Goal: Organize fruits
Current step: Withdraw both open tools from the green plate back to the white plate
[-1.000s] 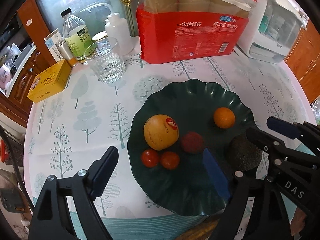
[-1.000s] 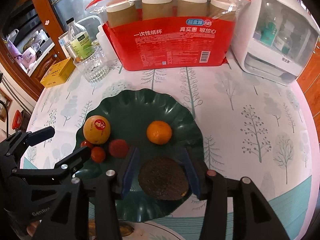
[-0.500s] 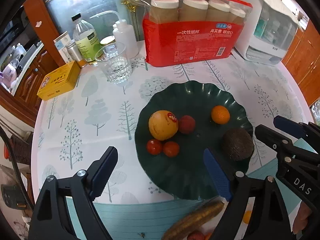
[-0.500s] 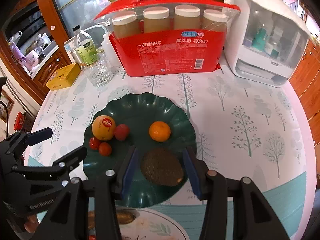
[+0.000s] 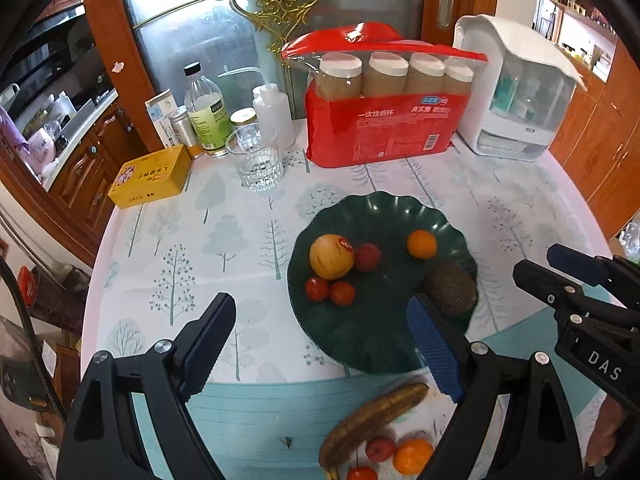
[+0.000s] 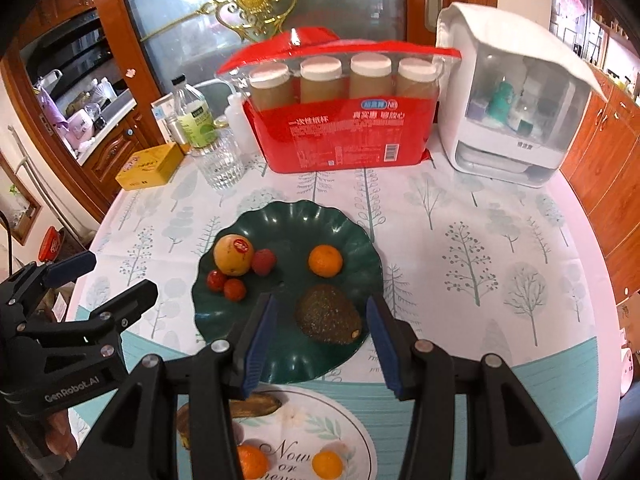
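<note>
On the counter (image 6: 480, 240) a dark green scalloped plate (image 6: 288, 216) holds an avocado (image 6: 327, 315) at its near right, an orange (image 6: 325, 261) beyond it, and at the left a yellow stickered fruit (image 6: 233, 254), a red berry-like fruit (image 6: 263, 261) and 2 cherry tomatoes (image 6: 226, 285). The right hand-held gripper (image 6: 320, 344) hangs above the avocado, jaws apart and holding nothing. The left hand-held gripper (image 5: 320, 344) stands wide and empty. Nearer lie a browned banana (image 5: 372, 420) and more small fruit on a white printed plate (image 6: 360, 432).
</note>
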Available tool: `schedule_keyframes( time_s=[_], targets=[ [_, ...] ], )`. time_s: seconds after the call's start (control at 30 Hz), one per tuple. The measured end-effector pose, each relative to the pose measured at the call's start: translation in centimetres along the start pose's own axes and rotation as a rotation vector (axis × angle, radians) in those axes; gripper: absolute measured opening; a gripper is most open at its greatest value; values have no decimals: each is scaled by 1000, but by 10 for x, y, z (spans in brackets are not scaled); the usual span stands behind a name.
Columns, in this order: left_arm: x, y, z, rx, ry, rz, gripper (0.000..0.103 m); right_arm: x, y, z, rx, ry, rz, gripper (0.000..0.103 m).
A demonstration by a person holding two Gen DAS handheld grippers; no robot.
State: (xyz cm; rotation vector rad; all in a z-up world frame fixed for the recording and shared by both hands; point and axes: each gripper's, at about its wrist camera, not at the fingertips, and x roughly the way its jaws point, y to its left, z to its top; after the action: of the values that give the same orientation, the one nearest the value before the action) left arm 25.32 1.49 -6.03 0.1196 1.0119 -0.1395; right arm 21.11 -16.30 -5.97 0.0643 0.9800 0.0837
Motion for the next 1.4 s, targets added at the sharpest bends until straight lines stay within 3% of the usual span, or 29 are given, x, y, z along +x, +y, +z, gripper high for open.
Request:
schedule_keyframes(
  time_s=[0.33, 0.63, 0.83, 1.13, 1.4],
  targets=[
    [-35, 3, -18, -61, 23, -26, 87, -47, 5, -14, -23, -57, 32, 48],
    [-67, -9, -39, -58, -6, 4, 87, -79, 1, -36, -42, -77, 58, 48],
    [-86, -19, -56, -60, -35, 22, 87, -97, 1, -61, -81, -78, 62, 57],
    [-105, -34, -92, -54, -86, 39, 87, -110, -7, -103, -110, -98, 40, 57],
    [-98, -51, -137, -55, -93, 32, 87, -103, -18, -141, -112, -92, 41, 57]
  ],
)
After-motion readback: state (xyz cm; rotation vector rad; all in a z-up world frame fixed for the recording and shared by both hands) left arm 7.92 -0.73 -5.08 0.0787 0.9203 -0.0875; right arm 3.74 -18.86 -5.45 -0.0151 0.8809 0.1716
